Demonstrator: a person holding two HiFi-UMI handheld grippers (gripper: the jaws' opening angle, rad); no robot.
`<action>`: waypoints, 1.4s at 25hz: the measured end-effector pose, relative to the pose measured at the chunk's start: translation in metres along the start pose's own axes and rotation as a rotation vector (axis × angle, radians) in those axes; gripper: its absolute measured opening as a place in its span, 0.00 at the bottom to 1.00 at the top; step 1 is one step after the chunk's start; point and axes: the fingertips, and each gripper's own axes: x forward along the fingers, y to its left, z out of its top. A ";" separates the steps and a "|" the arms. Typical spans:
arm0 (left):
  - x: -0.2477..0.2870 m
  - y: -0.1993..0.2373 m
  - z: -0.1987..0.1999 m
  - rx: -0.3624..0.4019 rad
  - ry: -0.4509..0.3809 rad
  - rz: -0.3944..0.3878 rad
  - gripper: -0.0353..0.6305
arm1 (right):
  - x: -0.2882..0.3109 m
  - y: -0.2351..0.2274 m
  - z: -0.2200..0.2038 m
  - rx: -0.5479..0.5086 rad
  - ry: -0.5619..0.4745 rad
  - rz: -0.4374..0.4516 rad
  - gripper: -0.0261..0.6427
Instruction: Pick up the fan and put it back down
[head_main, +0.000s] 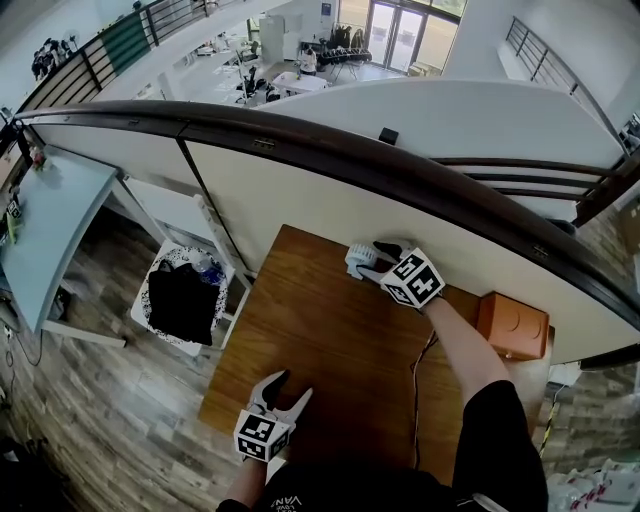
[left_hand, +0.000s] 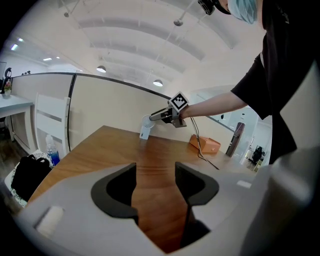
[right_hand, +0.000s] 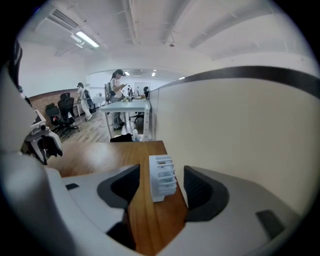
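Wood-grain brown table (head_main: 320, 340) lies under both grippers. Between the jaws of the right gripper (head_main: 375, 262), which stand wide with the pads not pressing on it, stands the fan (right_hand: 162, 175). It is a small white plastic block with slatted vents, upright on the table. Just beyond those jaws rises a smooth cream partition (right_hand: 240, 135). Back behind them an orange box (head_main: 512, 325) sits on the table, and a thin black cable (head_main: 415, 390) trails along the wood. The left gripper (left_hand: 156, 182) is wide too, only wood between its jaws, the fan far ahead.
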 end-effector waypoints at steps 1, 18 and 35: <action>-0.002 -0.003 0.001 0.005 -0.004 0.003 0.40 | -0.007 0.002 0.001 0.015 -0.020 -0.007 0.40; -0.047 -0.073 0.006 0.030 -0.112 0.080 0.40 | -0.158 0.107 -0.031 0.373 -0.355 -0.135 0.40; -0.079 -0.205 -0.014 0.029 -0.165 0.111 0.40 | -0.311 0.220 -0.111 0.485 -0.509 -0.109 0.40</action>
